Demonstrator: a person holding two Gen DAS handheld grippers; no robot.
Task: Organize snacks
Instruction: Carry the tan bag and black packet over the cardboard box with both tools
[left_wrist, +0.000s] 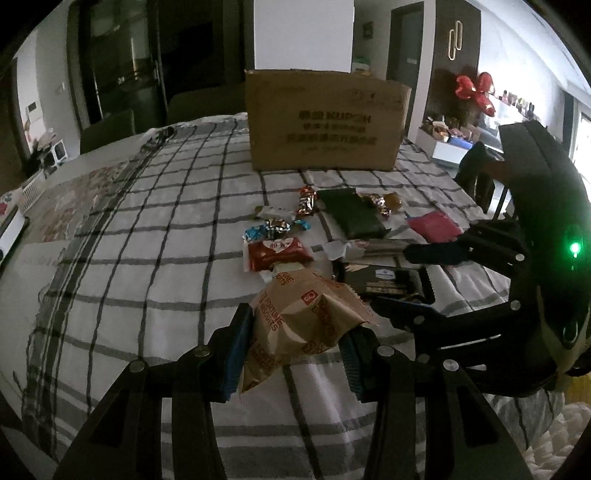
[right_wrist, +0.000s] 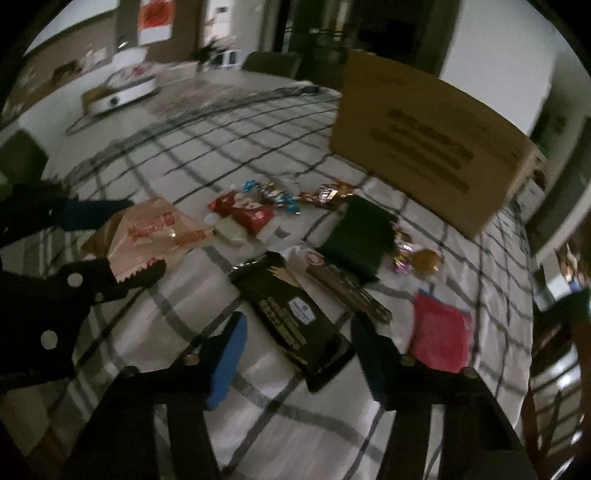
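My left gripper is shut on a tan biscuit packet and holds it over the checked cloth; the packet also shows in the right wrist view between the left gripper's fingers. My right gripper is open, its blue-padded fingers either side of a black snack pack, just above it; the right gripper also shows in the left wrist view. Beyond lie a red packet, a dark green pack, a pink pack and several foil candies.
A large cardboard box stands at the far side of the checked tablecloth. A chair stands at the table's right edge. A white round appliance sits far left in the right wrist view.
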